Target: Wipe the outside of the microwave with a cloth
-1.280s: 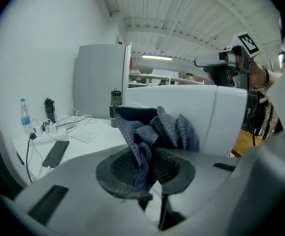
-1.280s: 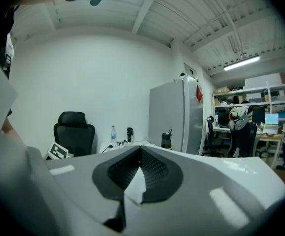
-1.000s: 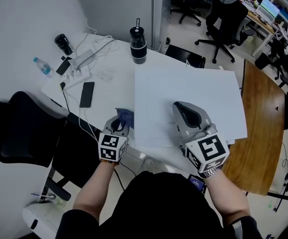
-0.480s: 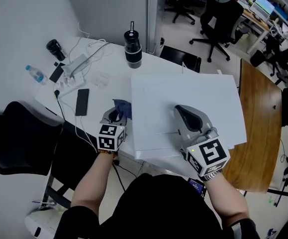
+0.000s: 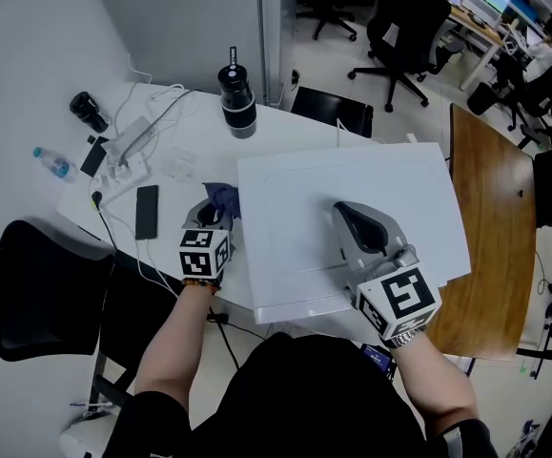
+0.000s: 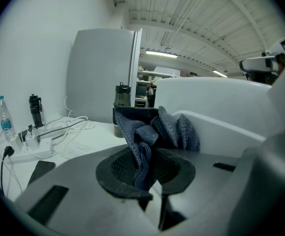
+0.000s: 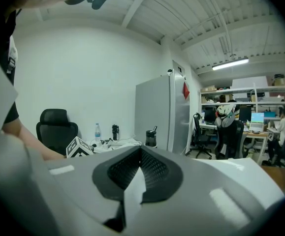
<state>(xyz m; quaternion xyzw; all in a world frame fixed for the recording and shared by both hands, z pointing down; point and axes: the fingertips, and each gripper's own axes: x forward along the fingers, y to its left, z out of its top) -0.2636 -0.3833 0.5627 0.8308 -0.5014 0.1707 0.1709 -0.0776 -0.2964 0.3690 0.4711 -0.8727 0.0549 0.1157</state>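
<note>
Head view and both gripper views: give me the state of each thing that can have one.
left gripper: shut on the cloth.
cloth: bunched, beside the microwave's left side.
right gripper: shut, empty, above the microwave's top.
microwave: door not in sight, state unknown.
water bottle: upright, capped.
flask: upright, lid on.
phone: lying flat, screen dark.

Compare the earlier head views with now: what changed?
The left gripper, still shut on the blue cloth, slid along the microwave's left side, away from the person. The right gripper stays shut over the microwave's top.
</note>
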